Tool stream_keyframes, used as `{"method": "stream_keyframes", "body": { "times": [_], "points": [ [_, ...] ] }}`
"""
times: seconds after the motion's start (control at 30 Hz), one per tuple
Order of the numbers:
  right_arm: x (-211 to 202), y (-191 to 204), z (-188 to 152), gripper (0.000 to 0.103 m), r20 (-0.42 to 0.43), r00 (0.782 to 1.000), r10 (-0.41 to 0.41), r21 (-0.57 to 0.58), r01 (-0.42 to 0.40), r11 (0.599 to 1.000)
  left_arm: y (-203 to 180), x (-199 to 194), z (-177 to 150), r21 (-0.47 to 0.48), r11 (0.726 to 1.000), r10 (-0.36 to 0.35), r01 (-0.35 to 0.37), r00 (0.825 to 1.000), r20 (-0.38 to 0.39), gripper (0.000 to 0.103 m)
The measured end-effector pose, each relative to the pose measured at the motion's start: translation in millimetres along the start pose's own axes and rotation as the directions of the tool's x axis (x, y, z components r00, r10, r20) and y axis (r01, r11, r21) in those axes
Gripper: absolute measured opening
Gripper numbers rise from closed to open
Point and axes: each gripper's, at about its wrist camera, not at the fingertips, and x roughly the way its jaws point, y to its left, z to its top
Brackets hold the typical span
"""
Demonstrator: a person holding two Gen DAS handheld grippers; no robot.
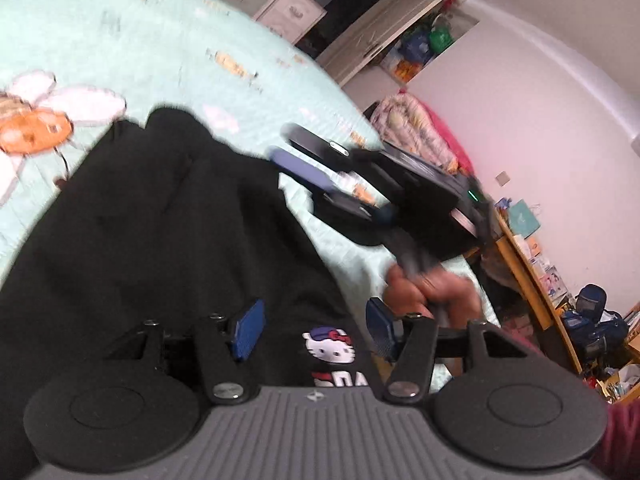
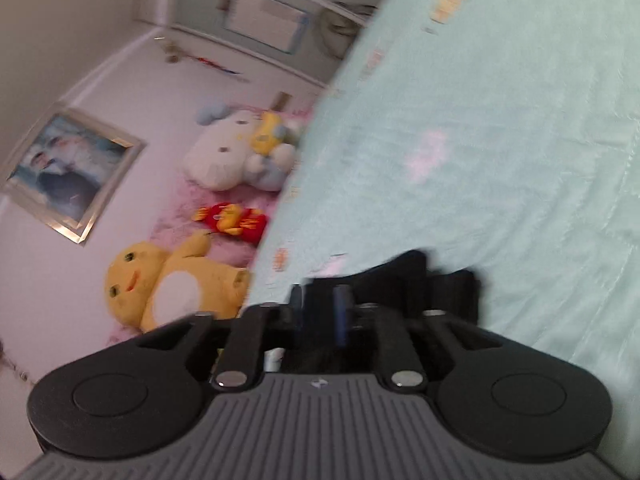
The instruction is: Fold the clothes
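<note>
A black garment lies on the pale green bedspread, its long axis running from the left gripper away toward the flower print, cartoon cat logo at the near end. The left gripper hangs just above that logo, blue pads spread wide — holding nothing. The right gripper has its jaws pinched together on a fold of the black cloth; in the left view it shows blurred, lifted beside the garment's edge with a hand under it. Past the bed stand shelves, a desk and soft toys.
</note>
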Motion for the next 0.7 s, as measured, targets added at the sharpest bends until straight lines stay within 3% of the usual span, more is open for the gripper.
{"method": "stream_keyframes", "body": {
  "times": [0.1,0.2,0.23,0.33,0.43,0.5,0.6,0.63,0.7],
  "points": [
    [-24,37,-33,0.024,-0.050,0.998,0.047,-0.044,-0.049,0.998,0,-11,-3,-0.004,1.000,0.002,-0.002,1.000,0.023,0.065],
    [-33,38,-65,0.023,-0.125,0.992,0.019,-0.026,-0.022,0.999,0,-20,-7,-0.007,1.000,0.008,-0.008,0.999,0.042,0.066],
    [-32,30,-70,0.024,-0.132,0.991,-0.035,-0.016,0.034,0.999,2,-19,-11,-0.009,1.000,0.022,-0.022,0.999,0.035,0.065],
    [-50,-4,-69,0.015,-0.004,0.995,-0.101,0.124,0.100,0.987,10,-24,-17,-0.035,0.999,0.021,-0.019,0.999,0.048,0.065],
    [-67,-6,-66,0.020,0.116,0.991,-0.063,0.174,0.043,0.984,12,-33,-16,-0.036,0.999,0.023,-0.021,0.998,0.065,0.066],
    [-63,0,-65,0.023,0.088,0.995,-0.037,0.149,0.023,0.989,14,-37,-18,-0.043,0.999,0.023,-0.020,0.997,0.070,0.066],
    [-50,0,-62,0.026,-0.017,0.991,-0.132,0.076,0.132,0.988,16,-44,-21,-0.063,0.998,0.022,-0.017,0.996,0.083,0.066],
    [-49,-5,-60,0.016,-0.020,0.988,-0.150,0.082,0.152,0.985,16,-48,-20,-0.059,0.998,0.018,-0.012,0.995,0.098,0.066],
    [-56,-9,-54,0.022,0.054,0.991,-0.122,0.127,0.114,0.985,16,-57,-19,-0.051,0.999,0.009,-0.003,0.992,0.126,0.067]
  ]
}}
